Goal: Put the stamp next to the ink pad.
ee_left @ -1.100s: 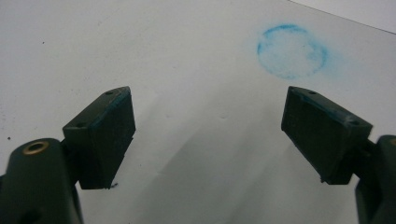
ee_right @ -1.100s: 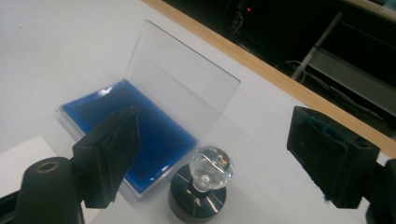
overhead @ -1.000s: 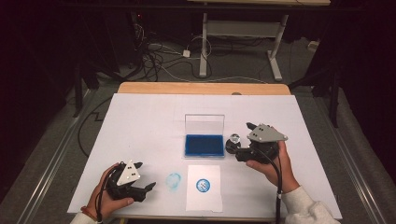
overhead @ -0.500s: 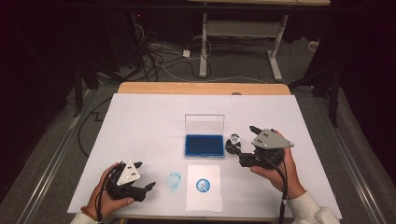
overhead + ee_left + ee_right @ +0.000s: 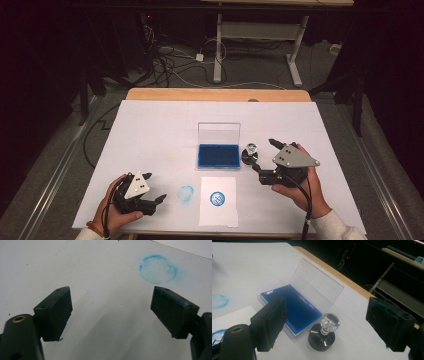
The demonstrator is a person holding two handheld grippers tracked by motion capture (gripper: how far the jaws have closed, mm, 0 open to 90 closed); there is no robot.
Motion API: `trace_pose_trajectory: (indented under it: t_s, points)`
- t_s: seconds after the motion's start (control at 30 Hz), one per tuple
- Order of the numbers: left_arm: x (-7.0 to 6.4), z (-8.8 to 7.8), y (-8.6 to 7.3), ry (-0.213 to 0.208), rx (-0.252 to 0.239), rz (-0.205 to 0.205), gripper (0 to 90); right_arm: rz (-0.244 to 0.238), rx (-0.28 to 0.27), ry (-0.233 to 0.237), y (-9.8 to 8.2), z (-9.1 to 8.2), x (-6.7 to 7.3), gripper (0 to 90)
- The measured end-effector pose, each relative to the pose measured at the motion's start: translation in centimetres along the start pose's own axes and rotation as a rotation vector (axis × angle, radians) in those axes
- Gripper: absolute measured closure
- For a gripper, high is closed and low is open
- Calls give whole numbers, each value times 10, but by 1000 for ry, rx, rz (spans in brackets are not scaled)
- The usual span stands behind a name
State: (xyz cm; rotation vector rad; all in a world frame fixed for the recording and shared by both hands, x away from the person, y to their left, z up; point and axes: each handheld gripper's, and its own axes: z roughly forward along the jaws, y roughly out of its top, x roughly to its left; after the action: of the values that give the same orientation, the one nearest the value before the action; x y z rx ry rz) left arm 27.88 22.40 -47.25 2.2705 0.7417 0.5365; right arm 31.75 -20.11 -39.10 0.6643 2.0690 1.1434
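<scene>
- Currently, the right hand-held gripper (image 5: 260, 159) sits at the right of the white-covered table (image 5: 150, 125), jaws spread wide and gripping nothing.
- Round black stamp with a clear glass-like knob (image 5: 249, 153) stands upright on the table, just beside the right edge of the ink pad; in the right gripper view the stamp (image 5: 323, 334) lies between the two open jaws but touches neither.
- Blue ink pad in a clear plastic case (image 5: 218, 155) rests mid-table, its transparent lid (image 5: 219, 133) tilted up on the far side.
- White paper sheet carrying a round blue stamp print (image 5: 219, 199) lies near the front edge, just in front of the ink pad.
- Faint blue ring smudge (image 5: 186, 193) marks the table cover left of the sheet, well apart from the stamp.
- Left hand-held gripper (image 5: 159, 200) rests low at the near left, jaws spread and empty; the left gripper view shows the smudge (image 5: 158, 269) beyond its right jaw.
- Both grippers are held in a person's hands, cables trailing toward the near edge.
</scene>
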Motion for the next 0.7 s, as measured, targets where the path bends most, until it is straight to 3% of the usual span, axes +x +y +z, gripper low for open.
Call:
trace_pose_trajectory:
  t_s: [0.7]
  points:
    - [0,0,1,-3,-9,-6,172,-20,-7,-27,-20,-17,2,173]
